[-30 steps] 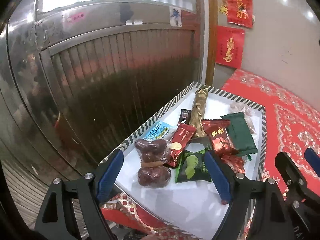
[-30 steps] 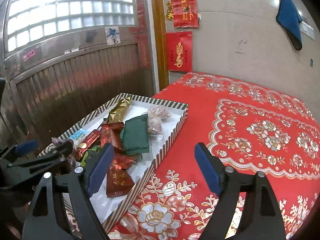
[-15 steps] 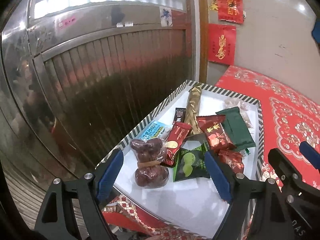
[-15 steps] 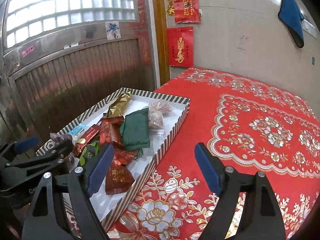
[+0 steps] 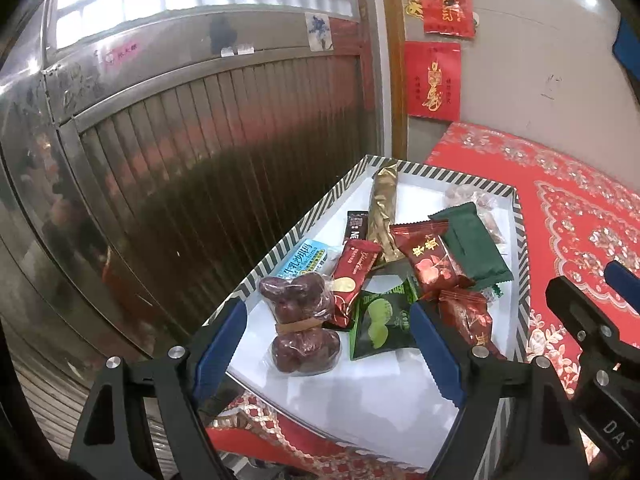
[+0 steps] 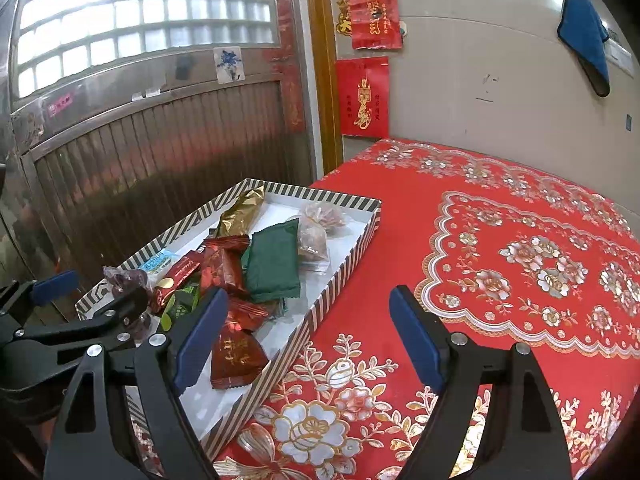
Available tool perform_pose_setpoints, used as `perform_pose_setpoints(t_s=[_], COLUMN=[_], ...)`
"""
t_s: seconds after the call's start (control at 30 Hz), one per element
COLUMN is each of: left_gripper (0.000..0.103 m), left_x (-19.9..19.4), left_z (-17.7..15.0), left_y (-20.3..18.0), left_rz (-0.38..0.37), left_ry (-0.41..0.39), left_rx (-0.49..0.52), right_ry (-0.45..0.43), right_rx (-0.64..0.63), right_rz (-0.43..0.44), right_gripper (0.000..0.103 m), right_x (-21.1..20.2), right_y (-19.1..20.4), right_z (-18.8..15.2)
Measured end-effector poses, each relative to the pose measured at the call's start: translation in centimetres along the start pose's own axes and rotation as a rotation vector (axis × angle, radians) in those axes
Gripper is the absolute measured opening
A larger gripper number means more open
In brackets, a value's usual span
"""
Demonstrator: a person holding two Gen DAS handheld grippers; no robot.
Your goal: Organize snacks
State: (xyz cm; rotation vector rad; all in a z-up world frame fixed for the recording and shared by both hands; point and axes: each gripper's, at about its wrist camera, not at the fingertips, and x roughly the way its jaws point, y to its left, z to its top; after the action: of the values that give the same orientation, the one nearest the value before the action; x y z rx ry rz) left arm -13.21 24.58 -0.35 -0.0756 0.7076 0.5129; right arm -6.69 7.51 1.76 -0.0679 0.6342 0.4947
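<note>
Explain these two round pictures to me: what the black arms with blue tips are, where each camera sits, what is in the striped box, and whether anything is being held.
There is no robot here. A person holds a two-finger tool in each hand, and a wide-angle camera on each tool looks forward along its fingers. The black arms with blue pads are those fingers.

One picture is from the left gripper, the other from the right gripper. Both stand open and hold nothing.

On the red flowered tablecloth lies a shallow striped box of wrapped snacks: a clear bag of red dates, a green lime packet, a dark green packet, a long gold packet and several red ones.
</note>
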Motion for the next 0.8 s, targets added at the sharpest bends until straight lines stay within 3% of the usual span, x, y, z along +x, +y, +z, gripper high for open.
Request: perform_pose_setpoints(t_s=[0.67, 0.8], left_gripper=[0.085, 0.085], left_x=[1.0, 0.5], left_z=[-0.1, -0.4], left_y=[0.1, 0.1], left_rz=[-0.022, -0.03], left_ry=[0.019, -0.04], left_rx=[0.001, -0.001], right_ry=[0.03, 0.034], right_rx=[-0.011, -0.007], right_rz=[0.007, 0.008], right_gripper=[0.084, 0.084], right_x=[0.9, 1.0], right_y=[0.6, 0.6], right_z=[-0.5, -0.5])
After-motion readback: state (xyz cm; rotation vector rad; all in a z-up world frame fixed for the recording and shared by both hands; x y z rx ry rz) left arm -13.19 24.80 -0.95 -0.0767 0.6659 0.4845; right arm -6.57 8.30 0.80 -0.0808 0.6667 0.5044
